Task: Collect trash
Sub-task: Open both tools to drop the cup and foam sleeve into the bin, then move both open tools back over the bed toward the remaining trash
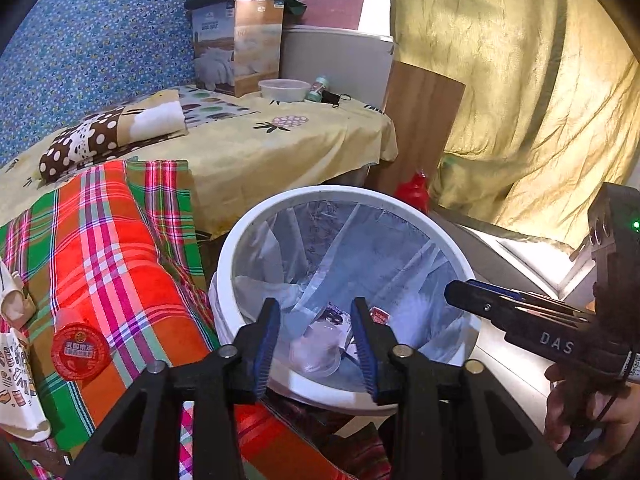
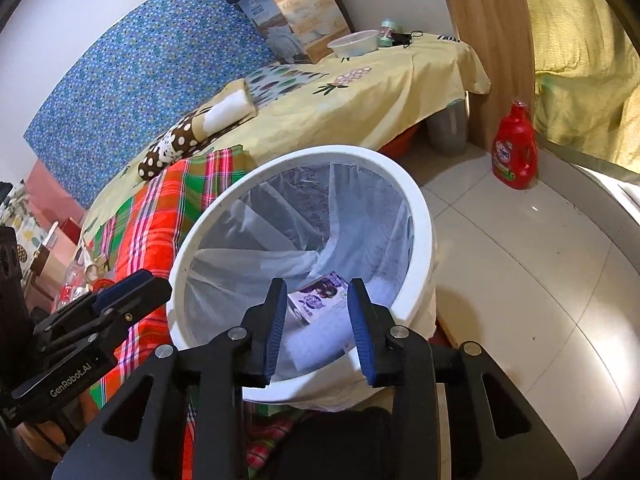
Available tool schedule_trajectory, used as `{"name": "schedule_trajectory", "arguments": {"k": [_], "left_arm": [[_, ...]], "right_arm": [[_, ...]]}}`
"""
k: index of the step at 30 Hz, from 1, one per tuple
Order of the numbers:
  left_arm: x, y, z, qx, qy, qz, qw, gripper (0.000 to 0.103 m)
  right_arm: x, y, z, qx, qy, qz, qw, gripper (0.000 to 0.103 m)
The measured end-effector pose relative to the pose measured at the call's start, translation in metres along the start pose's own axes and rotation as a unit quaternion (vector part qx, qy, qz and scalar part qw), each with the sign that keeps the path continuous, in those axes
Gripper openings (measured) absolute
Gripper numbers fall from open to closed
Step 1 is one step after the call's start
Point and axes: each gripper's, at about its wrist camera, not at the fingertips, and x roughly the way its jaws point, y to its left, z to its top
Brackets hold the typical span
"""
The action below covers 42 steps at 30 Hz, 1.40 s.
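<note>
A white trash bin (image 1: 448, 248) lined with a clear bag stands beside the bed; it also shows in the right wrist view (image 2: 420, 216). Inside lie a clear plastic cup (image 1: 316, 350) and a purple carton (image 2: 320, 300). My left gripper (image 1: 316, 320) is open and empty, held over the bin's near rim. My right gripper (image 2: 317, 304) is open and empty, over the bin from the other side; it appears in the left wrist view (image 1: 480, 300). A red-lidded cup (image 1: 80, 350) lies on the plaid blanket (image 1: 120, 248) to the left.
The bed has a yellow sheet (image 1: 260, 144), a dotted pillow (image 1: 80, 148), a boxed quilt (image 1: 236, 52) and a plastic bowl (image 1: 284, 89). A red detergent bottle (image 2: 515, 148) stands on the tiled floor (image 2: 520, 280). A printed tote bag (image 1: 16, 380) lies at far left.
</note>
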Motion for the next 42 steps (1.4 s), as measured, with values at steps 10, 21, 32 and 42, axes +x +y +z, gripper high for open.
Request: {"name": "schedule_trajectory", "arguments": {"k": [10, 21, 32, 42], "left_arm": [[-0.008, 0.000, 0.001, -0.001, -0.012, 0.009, 0.9999, 0.040], [-0.034, 0.012, -0.006, -0.020, -0.029, 0.012, 0.9993, 0.041], [-0.066, 0.032, -0.027, -0.054, -0.032, 0.012, 0.9979, 0.041], [-0.104, 0.056, -0.058, -0.089, -0.039, 0.055, 0.9937, 0.041]], "right_arm": [[-0.006, 0.008, 0.001, -0.008, -0.011, 0.007, 1.000, 0.034], [-0.017, 0.022, -0.002, -0.024, -0.023, 0.018, 0.999, 0.034], [-0.025, 0.050, -0.011, -0.060, -0.032, 0.046, 0.997, 0.034], [-0.023, 0.091, -0.030, -0.121, -0.023, 0.090, 0.988, 0.041]]}}
